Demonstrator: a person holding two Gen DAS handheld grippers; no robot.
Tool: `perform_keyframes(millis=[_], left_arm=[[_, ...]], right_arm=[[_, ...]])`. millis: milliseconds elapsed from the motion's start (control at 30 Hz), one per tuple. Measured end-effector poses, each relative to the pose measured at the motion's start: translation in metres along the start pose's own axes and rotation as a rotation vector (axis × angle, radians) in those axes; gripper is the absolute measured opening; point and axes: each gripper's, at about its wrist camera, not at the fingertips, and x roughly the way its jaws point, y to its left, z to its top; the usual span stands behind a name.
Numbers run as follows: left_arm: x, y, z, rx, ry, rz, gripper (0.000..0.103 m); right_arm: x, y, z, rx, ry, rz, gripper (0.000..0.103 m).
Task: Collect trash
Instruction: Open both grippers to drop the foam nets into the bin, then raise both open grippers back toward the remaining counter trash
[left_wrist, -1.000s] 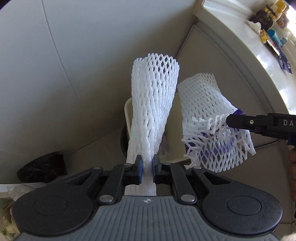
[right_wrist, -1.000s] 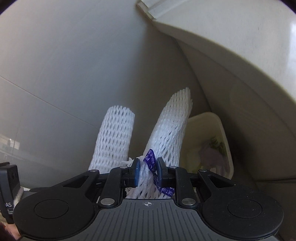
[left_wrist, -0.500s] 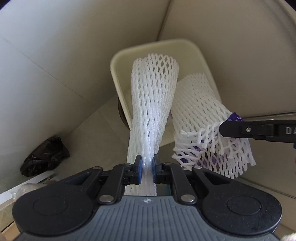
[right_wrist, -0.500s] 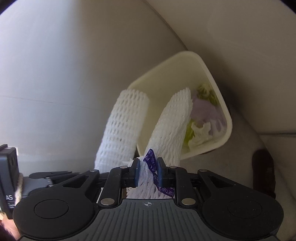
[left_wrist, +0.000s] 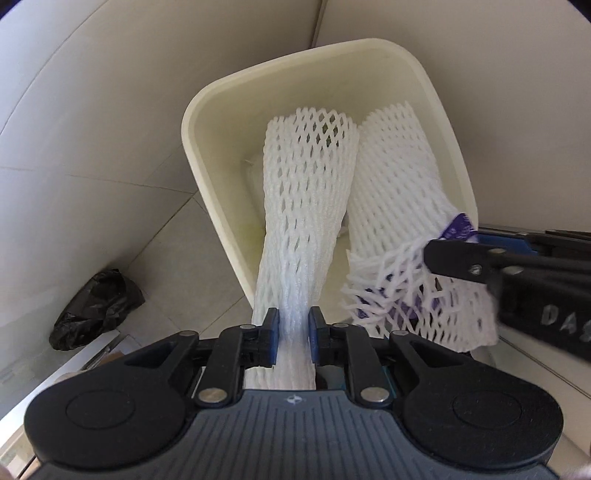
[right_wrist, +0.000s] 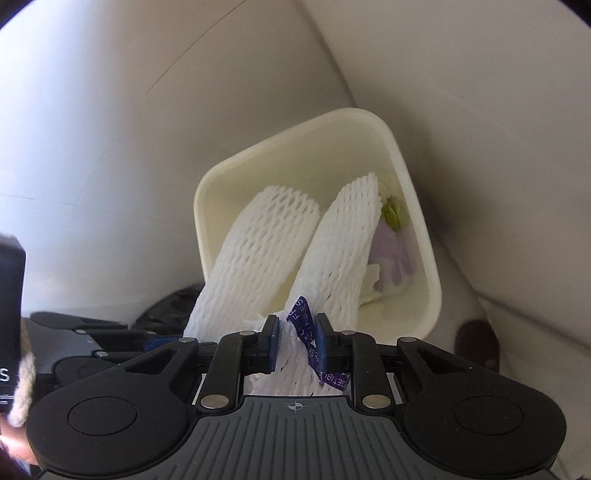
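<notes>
Left wrist view: pale tiled floor, cream waste bin (left_wrist: 207, 173) in the wall corner. My left gripper (left_wrist: 291, 334) is opening around a white foam net sleeve (left_wrist: 306, 192) reaching into the bin; my right gripper (right_wrist: 295, 339) pinches a second foam sleeve (right_wrist: 340, 251) with its purple label (right_wrist: 306, 317).

Crumpled black bag (left_wrist: 96, 308) on floor tiles (left_wrist: 177, 236)

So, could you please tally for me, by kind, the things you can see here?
White foam net sleeves: 2
Cream bins: 1
Black plastic bags: 1
Purple labels: 1
Total: 5
</notes>
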Motion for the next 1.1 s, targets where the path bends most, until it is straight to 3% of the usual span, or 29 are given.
perform_keyframes(millis=[233,367,433,467,500,567,1100], left_arm=[[0.003,-0.004,0.009,0.000,0.015,0.012,0.017],[-0.005,-0.013,0.009,0.018,0.003,0.022,0.023],[-0.013,-0.019,0.008,0.031,-0.009,0.044,0.034],[-0.015,-0.021,0.008,0.040,-0.012,0.060,0.042],[-0.017,-0.023,0.008,0.051,-0.015,0.070,0.046],[-0.018,-0.024,0.007,0.070,-0.018,0.079,0.046],[-0.028,-0.016,-0.003,0.124,-0.055,0.120,0.061]], right_arm=[[0.014,0.008,0.002,-0.017,0.023,-0.032,0.022],[0.019,0.013,0.001,-0.020,0.016,-0.049,0.023],[0.017,0.017,0.002,-0.009,0.011,-0.060,0.029],[0.019,0.022,0.002,-0.002,0.007,-0.067,0.040],[0.016,0.025,0.001,0.003,0.001,-0.071,0.047],[0.008,0.029,-0.001,0.011,-0.011,-0.068,0.052],[-0.019,0.053,-0.018,0.024,-0.040,-0.059,0.059]])
